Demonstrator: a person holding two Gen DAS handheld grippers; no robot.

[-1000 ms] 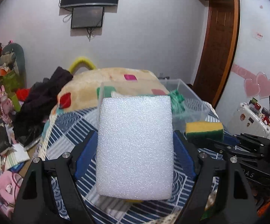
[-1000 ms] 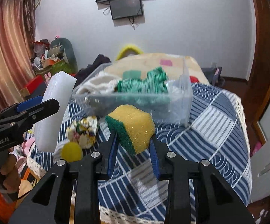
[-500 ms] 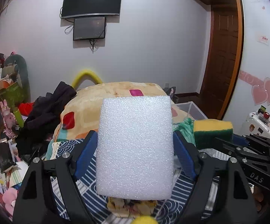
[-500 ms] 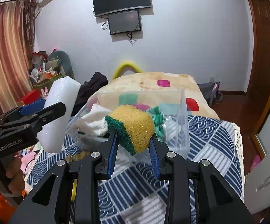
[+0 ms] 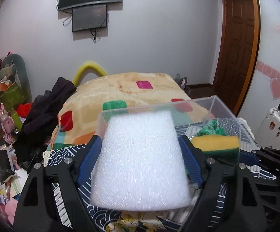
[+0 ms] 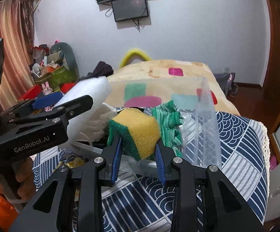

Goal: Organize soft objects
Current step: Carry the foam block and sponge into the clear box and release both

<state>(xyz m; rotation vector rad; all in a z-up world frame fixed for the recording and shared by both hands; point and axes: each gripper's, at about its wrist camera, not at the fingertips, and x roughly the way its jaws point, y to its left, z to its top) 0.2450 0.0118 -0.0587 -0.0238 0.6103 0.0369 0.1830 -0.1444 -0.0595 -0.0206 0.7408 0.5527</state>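
The white foam block (image 5: 140, 160) is clamped between the blue pads of the left tongs (image 5: 140, 162), which press on its two long sides; it fills the middle of the left wrist view and its far end reaches over the near rim of the clear plastic box (image 5: 213, 99). In the right wrist view the same block (image 6: 93, 92) sticks out of the left tongs (image 6: 66, 104) at 10 o'clock, tilted up toward the box.

The right tongs (image 6: 139, 148) hold the yellow-and-green sponge (image 6: 136, 133) at a narrow opening, the blue pads (image 6: 116, 154) squeezing its lower sides, with the green scouring layer turned to the left. From the left wrist view this sponge (image 5: 217, 145) is at 3 o'clock of the foam block, just above the box wall.

Inside the box lie a green knitted cloth (image 6: 169, 125), just beside the sponge at 2 o'clock, and a white fluffy cloth (image 6: 101, 119) at 9 o'clock of it. The box stands on the counter, which is covered with a navy-and-white patterned cloth (image 6: 236, 145). Beyond it, at 12 o'clock, is a bed with a beige blanket (image 5: 130, 89) with coloured squares.
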